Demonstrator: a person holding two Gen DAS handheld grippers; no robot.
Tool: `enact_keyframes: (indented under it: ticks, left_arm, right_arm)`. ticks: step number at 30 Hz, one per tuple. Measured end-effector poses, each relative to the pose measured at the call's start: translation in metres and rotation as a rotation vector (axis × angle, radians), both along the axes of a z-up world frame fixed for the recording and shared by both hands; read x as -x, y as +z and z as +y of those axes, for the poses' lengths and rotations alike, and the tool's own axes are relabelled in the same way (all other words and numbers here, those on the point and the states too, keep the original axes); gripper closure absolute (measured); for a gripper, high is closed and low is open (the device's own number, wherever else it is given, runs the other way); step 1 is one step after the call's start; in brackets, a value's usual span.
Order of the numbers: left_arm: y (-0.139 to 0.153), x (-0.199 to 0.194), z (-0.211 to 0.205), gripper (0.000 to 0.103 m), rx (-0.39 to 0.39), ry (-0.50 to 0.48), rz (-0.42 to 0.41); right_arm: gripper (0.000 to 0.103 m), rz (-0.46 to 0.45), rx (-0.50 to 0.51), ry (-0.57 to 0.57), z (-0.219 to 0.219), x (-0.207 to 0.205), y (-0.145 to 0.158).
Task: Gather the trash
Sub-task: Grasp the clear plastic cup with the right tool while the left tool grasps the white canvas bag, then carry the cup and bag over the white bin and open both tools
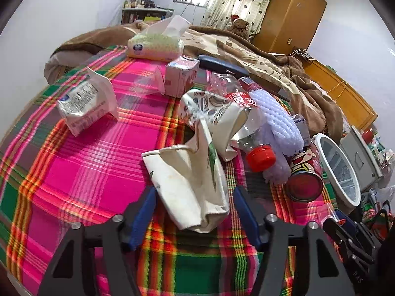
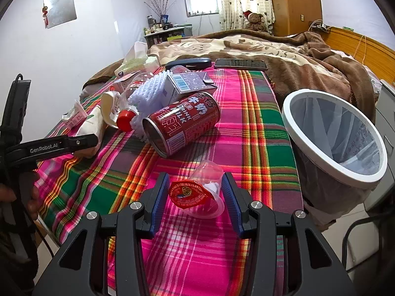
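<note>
My left gripper (image 1: 195, 197) is open, its blue pads on either side of a crumpled cream paper cup (image 1: 190, 180) lying on the plaid cloth. Behind it lie a clear plastic bottle with a red cap (image 1: 246, 128), white foam netting (image 1: 276, 120) and a red milk can (image 1: 306, 175). My right gripper (image 2: 196, 187) is open around a clear plastic cup with a red foil lid (image 2: 197, 194), its pads close beside it. The white-rimmed trash bin (image 2: 333, 133) stands at the right bed edge; it also shows in the left wrist view (image 1: 338, 170).
A milk carton (image 1: 181, 76), a white wrapper (image 1: 86, 101), a tissue pack (image 1: 155, 44), a dark glasses case (image 2: 188, 63) and a phone (image 2: 240, 64) lie further back. A brown blanket (image 2: 296, 59) covers the far bed. The left gripper body (image 2: 49, 145) shows at left.
</note>
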State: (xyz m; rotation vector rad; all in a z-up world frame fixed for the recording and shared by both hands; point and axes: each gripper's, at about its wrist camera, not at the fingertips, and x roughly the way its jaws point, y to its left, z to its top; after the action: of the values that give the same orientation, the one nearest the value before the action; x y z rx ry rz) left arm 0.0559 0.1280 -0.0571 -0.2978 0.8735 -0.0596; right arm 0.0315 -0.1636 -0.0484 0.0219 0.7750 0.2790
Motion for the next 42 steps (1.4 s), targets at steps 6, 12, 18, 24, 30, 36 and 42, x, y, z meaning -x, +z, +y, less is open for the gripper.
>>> enact_keyframes:
  ticks: [6,12,18,24,30,36,42]
  left_arm:
    - [-0.003,-0.007,-0.001,0.04,0.002,0.017,0.0]
    - [-0.003,-0.011,-0.001,0.04,0.013,0.047,-0.001]
    - [-0.005,-0.012,0.001,0.061,0.013,0.06,-0.01]
    - [-0.003,-0.006,0.004,0.063,0.018,0.06,-0.033]
    - [0.004,0.006,0.002,0.063,-0.017,0.051,-0.058]
    - [0.02,0.022,-0.002,0.063,-0.05,0.038,-0.1]
    - [0.042,0.03,-0.017,0.063,-0.051,-0.013,-0.143]
  right_arm:
    - [0.057,-0.001,0.005,-0.001,0.001,0.001,-0.001]
    - [0.057,-0.001,0.006,-0.005,0.001,0.0,-0.002]
    - [0.057,-0.007,0.012,-0.011,0.0,0.001,-0.001]
    - [0.058,-0.021,0.005,-0.026,-0.003,0.003,0.0]
    - [0.058,-0.033,-0.005,-0.04,-0.006,0.004,0.003]
    - [0.058,-0.062,-0.019,-0.054,-0.011,0.005,0.011]
    - [0.058,-0.097,-0.039,-0.081,-0.022,0.004,0.024]
